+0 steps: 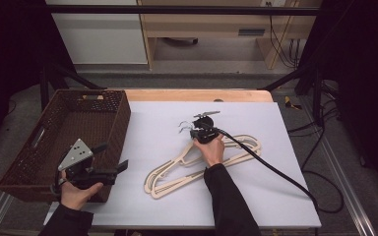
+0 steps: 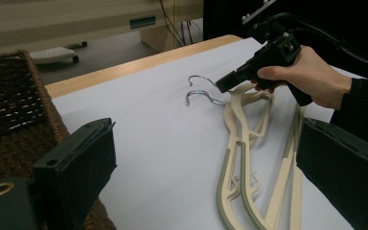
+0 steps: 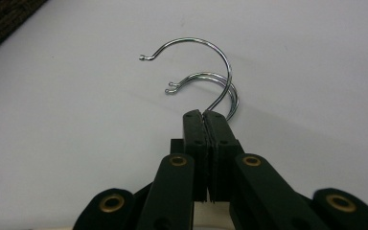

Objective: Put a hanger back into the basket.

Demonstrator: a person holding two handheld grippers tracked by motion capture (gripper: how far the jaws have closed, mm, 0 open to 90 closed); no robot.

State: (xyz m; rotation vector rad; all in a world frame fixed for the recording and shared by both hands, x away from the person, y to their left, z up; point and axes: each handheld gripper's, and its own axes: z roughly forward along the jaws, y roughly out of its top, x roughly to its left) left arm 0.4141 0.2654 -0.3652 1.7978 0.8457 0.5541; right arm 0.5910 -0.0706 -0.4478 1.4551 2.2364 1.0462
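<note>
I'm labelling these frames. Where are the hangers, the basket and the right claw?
hangers [image 1: 236, 153]: high view, arm of the top hanger.
basket [image 1: 123, 118]: high view, right wall.
right claw [image 3: 204, 117]: right gripper view, tips closed at a hook's stem.

No words, labels or numbers can be read on anything here — not on a single thing.

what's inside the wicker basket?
Nothing shows inside the basket: the high view gives bare woven floor and far walls. Its near end is covered by the left gripper and hand, so that corner can't be checked. The hangers lie outside it, on the white sheet.
</note>
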